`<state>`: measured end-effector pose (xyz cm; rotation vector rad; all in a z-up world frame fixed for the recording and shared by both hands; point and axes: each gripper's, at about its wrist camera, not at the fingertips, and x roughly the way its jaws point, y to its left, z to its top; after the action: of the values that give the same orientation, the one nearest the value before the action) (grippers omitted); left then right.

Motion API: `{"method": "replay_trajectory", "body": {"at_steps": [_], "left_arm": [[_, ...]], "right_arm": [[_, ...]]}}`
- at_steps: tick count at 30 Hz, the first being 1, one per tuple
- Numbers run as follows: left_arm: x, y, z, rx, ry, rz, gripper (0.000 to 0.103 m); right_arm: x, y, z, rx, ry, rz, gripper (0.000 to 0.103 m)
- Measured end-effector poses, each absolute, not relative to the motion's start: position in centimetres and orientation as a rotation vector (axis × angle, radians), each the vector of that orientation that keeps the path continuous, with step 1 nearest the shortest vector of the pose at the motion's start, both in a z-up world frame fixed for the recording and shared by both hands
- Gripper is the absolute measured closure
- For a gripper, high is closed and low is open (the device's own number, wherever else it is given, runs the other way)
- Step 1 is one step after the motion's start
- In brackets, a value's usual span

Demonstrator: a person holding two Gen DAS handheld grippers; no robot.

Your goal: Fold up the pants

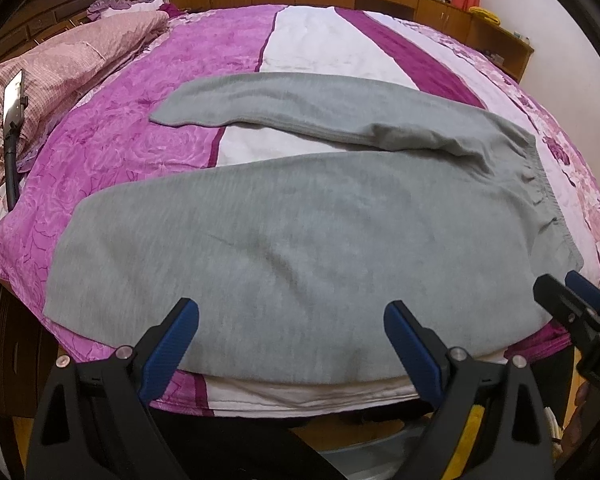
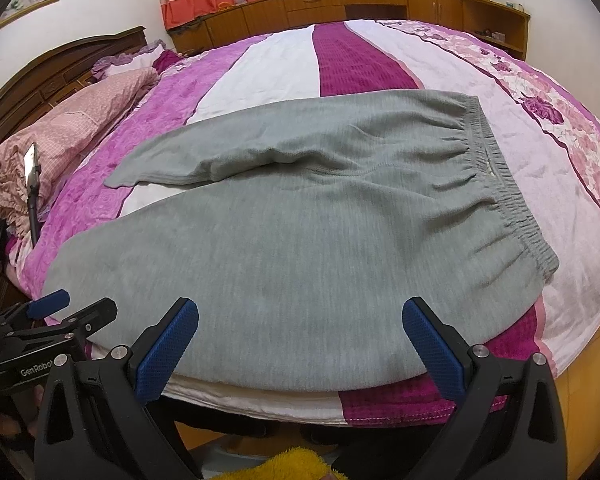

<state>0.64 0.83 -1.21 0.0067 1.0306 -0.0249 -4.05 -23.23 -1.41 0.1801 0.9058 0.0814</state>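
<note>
The pants (image 2: 300,240) lie spread on the bed, unfolded, with the two legs splayed in a V: the near leg runs along the bed's front edge and the far leg (image 1: 300,104) angles away toward the pillow side, a wedge of cover showing between them. The waistband (image 2: 500,184) sits to the right, gathered and puckered by elastic. No fold looks made yet, so this reads as the start: the first step is probably to bring one leg over the other. That calls for a pinch at the waistband corner and another down the near leg or hem, both lifted together so the soft cloth does not drag or bunch. The fabric is a thick, matte grey knit, limp and slightly fuzzy, with a stitched seam at the crotch and plain hems. The left gripper (image 1: 292,344) hovers at the near edge over the near leg, its jaws wide apart and holding nothing; the right gripper (image 2: 300,340) hovers likewise nearer the waist end, also spread wide and empty. Their pads (image 2: 168,344) are blue and finely ribbed on black frames. The bedcover (image 2: 360,64) is striped in pink, white and deep magenta with rose prints; a pink pillow (image 1: 80,64) lies at the left.
</note>
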Motion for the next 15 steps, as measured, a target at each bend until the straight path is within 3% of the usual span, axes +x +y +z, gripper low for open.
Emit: {"method": "replay_trajectory", "body": {"at_steps": [15], "left_arm": [[2.7,2.1,-1.7,0.044,1.082,-0.047,0.007]], "right_arm": [[-2.0,-24.9,-0.9,0.161,0.922,0.077,0.004]]}}
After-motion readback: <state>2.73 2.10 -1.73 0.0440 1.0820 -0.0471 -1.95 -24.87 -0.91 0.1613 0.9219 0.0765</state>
